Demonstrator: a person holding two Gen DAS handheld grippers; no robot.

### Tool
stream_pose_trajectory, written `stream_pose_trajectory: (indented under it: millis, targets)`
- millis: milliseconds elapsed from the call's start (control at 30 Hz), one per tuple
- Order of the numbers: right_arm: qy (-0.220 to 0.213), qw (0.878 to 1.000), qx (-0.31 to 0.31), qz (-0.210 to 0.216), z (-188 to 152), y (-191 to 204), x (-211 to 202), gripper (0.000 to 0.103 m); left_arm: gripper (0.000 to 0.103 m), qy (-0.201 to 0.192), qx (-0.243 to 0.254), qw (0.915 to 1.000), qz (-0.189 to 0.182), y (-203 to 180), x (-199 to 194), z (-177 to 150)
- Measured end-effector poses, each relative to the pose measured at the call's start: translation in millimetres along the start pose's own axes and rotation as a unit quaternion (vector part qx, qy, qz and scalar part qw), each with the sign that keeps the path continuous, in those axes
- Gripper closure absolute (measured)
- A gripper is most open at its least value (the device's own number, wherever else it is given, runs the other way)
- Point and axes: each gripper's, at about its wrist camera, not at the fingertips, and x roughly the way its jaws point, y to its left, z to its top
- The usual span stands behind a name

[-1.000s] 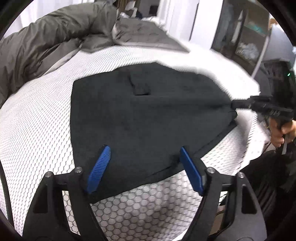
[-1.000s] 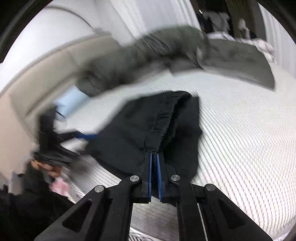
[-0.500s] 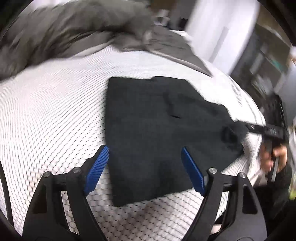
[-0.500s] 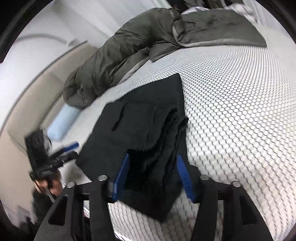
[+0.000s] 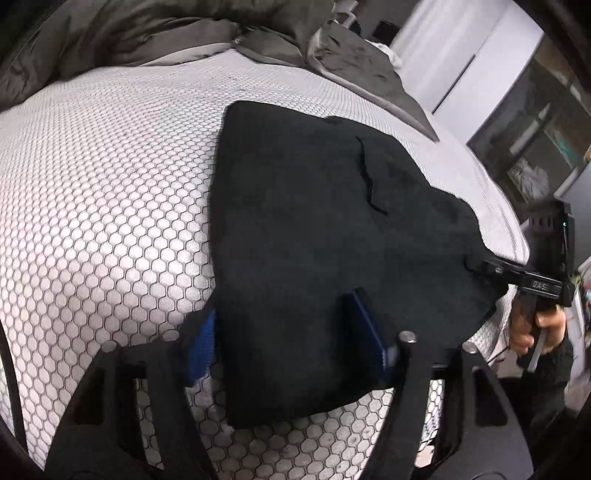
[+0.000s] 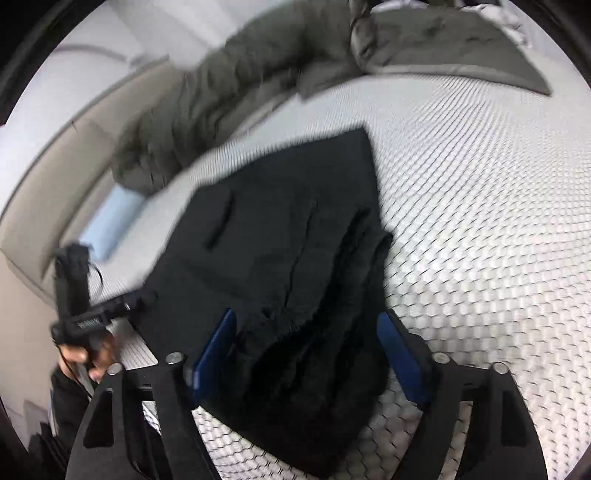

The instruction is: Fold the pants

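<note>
1. Plainly, the folded black fabric pants point(image 5: 325, 236) lay flat on the bed's white mattress with a hexagon mesh cover point(image 5: 103, 192), filling the centre and right of the left wrist frame.
2. At the bottom centre of that frame the left claw point(image 5: 291, 341) stood spread, its blue-padded fingers point(image 5: 369, 332) on either side of the pants' near edge; one pad sat on top of the cloth, the other just at its left border.
3. At the right edge of the same frame the right claw point(image 5: 480, 264) touched the far corner of the pants, with a hand point(image 5: 535, 325) gripping its black handle below.
4. In the blurred right wrist frame the right claw point(image 6: 306, 354) was spread wide at the bottom, its blue pads flanking the bunched, thicker end of the pants point(image 6: 295, 258) without pinching it.
5. At the left of that frame the left claw point(image 6: 144, 297) met the pants' edge.
6. A crumpled grey-olive duvet point(image 5: 147, 29) lay along the top of the left wrist frame, and a pale blue pillow point(image 6: 110, 221) showed at the left of the right wrist frame.
</note>
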Motion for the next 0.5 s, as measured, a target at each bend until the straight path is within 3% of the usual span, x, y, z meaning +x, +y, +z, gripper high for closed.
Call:
stream_pose_trajectory:
  millis: [67, 133, 233, 367, 433, 500]
  targets:
    - [0.007, 0.999, -0.029, -0.017, 1.1, 1.5, 4.8, 0.041, 0.055, -0.01, -0.002, 0.9999, -0.002, 1.3, -4.5, 2.1]
    - [0.007, 1.0, -0.023, 0.0, 4.6, -4.6, 4.1, 0.061, 0.063, -0.021, -0.008, 0.9997, -0.009, 4.9, -10.0, 6.6]
    - [-0.003, 1.0, -0.03, 0.003, 17.4, -4.9, 6.3, 0.067, 0.064, -0.021, 0.002, 0.9998, 0.004, 3.0, -6.1, 17.2]
    - [-0.009, 0.999, -0.032, -0.015, 42.6, -11.9, 22.9, 0.065, 0.058, -0.013, -0.008, 0.9997, 0.016, 11.7, 8.5, 29.5]
    - [0.0, 1.0, -0.025, -0.011, 43.8, -19.2, 20.5, 0.052, 0.052, -0.019, -0.002, 0.9992, 0.034, 12.5, 3.8, 24.4]
    - [-0.002, 0.998, -0.047, -0.029, 38.3, -18.3, 9.3, 0.047, 0.043, -0.023, 0.016, 0.9975, 0.064, 8.8, 0.5, 19.2]
